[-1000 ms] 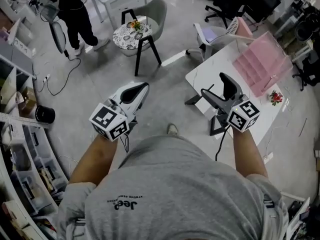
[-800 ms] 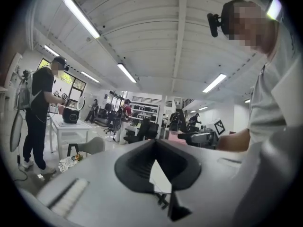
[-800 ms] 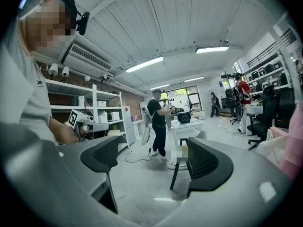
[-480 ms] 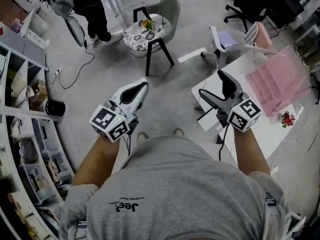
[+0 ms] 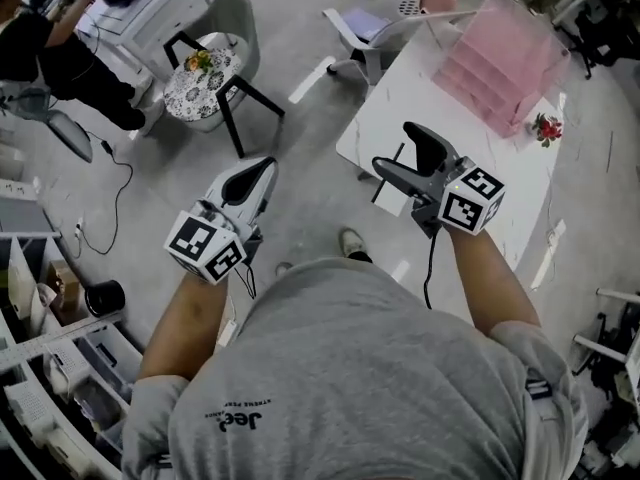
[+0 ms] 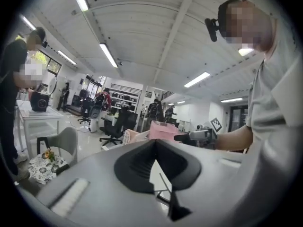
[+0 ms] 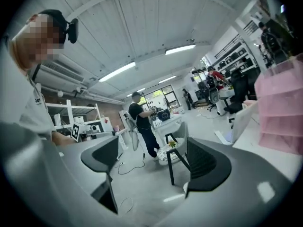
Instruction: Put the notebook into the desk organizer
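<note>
The pink clear desk organizer (image 5: pixel 505 58) stands on the far side of the white table (image 5: pixel 440 108); it also shows in the left gripper view (image 6: pixel 163 130) and the right gripper view (image 7: pixel 281 108). No notebook is clearly in view. A flat lavender thing (image 5: pixel 365 20) lies on a white chair; I cannot tell what it is. My left gripper (image 5: pixel 265 166) is held in the air over the floor, shut and empty (image 6: pixel 155 143). My right gripper (image 5: pixel 394 146) hovers at the table's near edge, open and empty (image 7: pixel 154 162).
A small round patterned table (image 5: pixel 200 73) with flowers stands beside a grey chair (image 5: pixel 230 13). A person in black (image 5: pixel 50 58) stands at the far left. Shelving (image 5: pixel 40 368) runs along the left. A small red flower (image 5: pixel 545 128) sits on the white table.
The head view has swung toward the white table, which now lies closer in front of the right gripper. Both grippers keep their states, left shut and right open.
</note>
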